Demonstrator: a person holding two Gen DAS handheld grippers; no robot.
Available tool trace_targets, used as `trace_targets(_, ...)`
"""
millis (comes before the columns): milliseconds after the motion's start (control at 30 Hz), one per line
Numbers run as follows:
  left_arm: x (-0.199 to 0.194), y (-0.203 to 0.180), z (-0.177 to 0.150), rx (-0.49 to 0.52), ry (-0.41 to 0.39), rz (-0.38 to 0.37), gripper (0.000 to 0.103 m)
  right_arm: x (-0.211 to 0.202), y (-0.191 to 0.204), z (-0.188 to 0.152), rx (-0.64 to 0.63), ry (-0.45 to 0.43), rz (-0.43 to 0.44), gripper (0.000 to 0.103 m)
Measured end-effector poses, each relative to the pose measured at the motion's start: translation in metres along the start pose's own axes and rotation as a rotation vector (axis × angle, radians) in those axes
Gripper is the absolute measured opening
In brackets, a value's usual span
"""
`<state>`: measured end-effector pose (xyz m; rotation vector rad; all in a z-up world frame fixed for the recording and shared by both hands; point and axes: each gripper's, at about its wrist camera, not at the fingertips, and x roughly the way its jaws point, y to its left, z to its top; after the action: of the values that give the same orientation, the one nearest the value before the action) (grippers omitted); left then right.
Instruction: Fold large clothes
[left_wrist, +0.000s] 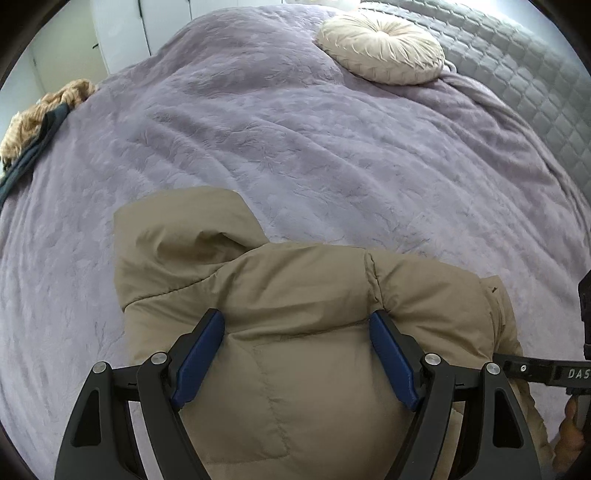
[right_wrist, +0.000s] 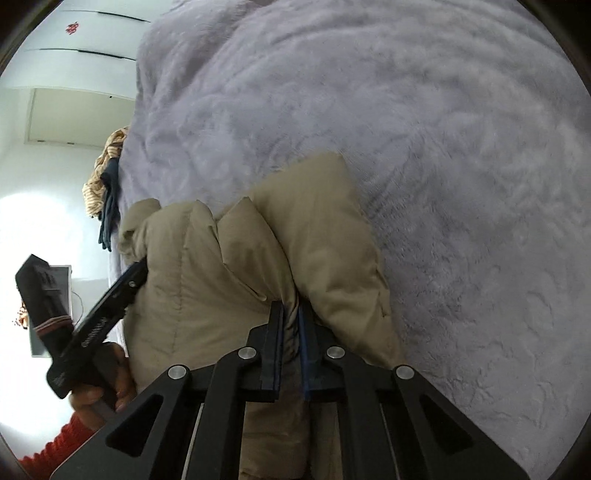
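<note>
The jacket (left_wrist: 295, 314) lies bunched on the bed (left_wrist: 295, 147) at its near edge, hood toward the bed's middle, its long axis running side to side between the two tongs. The left gripper (left_wrist: 297, 354) hangs spread wide over the padded body, its blue pads astride a puffy fold; whether they press on it cannot be told. The right gripper (right_wrist: 291, 347) is clenched on a pinched ridge of jacket fabric at the sleeve end, its jaws nearly touching with cloth between. So the right hand already has the cloth and lies nearer the free end; the coming fold, I judge, would carry that end across toward the left gripper.
</note>
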<state>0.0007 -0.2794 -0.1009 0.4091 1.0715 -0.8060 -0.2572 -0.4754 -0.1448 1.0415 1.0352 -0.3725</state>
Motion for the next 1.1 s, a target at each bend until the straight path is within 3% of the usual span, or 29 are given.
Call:
trace_targets(267, -0.038, 0.041, -0.006, -0.122, 0.044, -0.086, 0.081, 0.008, 0.011, 0.002, -0.044, 0.014, -0.038, 0.008)
trace_targets(433, -0.059, 0.08, -0.03, -0.19, 0.1, -0.105, 0.081, 0.006, 0.008, 0.002, 0.004, 0.012, -0.025, 0.008)
trace_targets(533, -0.063, 0.09, -0.046, -0.194, 0.14, -0.078, 0.081, 0.006, 0.009, 0.001, 0.012, 0.01, -0.038, 0.01)
trace_targets(600, -0.064, 0.092, -0.054, -0.198, 0.149, -0.068, 0.094, 0.004, 0.016, 0.002, 0.009, 0.009, -0.059, 0.011)
trace_targets(633, -0.064, 0.093, -0.058, -0.204, 0.15, -0.068, 0.096, 0.004, 0.021, 0.003, -0.002, 0.008, -0.072, 0.011)
trace_targets(833, -0.067, 0.095, -0.066, -0.229, 0.151, -0.071, 0.096, -0.015, 0.049, 0.001, -0.116, 0.009, -0.149, 0.012)
trace_targets(933, -0.066, 0.094, -0.064, -0.229, 0.15, -0.071, 0.096, -0.025, 0.054, 0.001, -0.146, 0.008, -0.172, 0.028)
trace_targets(1000, -0.065, 0.094, -0.064, -0.23, 0.153, -0.071, 0.096, -0.032, 0.054, 0.001, -0.157, -0.003, -0.175, 0.056)
trace_targets(1100, -0.064, 0.093, -0.063, -0.232, 0.158, -0.07, 0.096, -0.041, 0.052, 0.002, -0.17, -0.013, -0.158, 0.064)
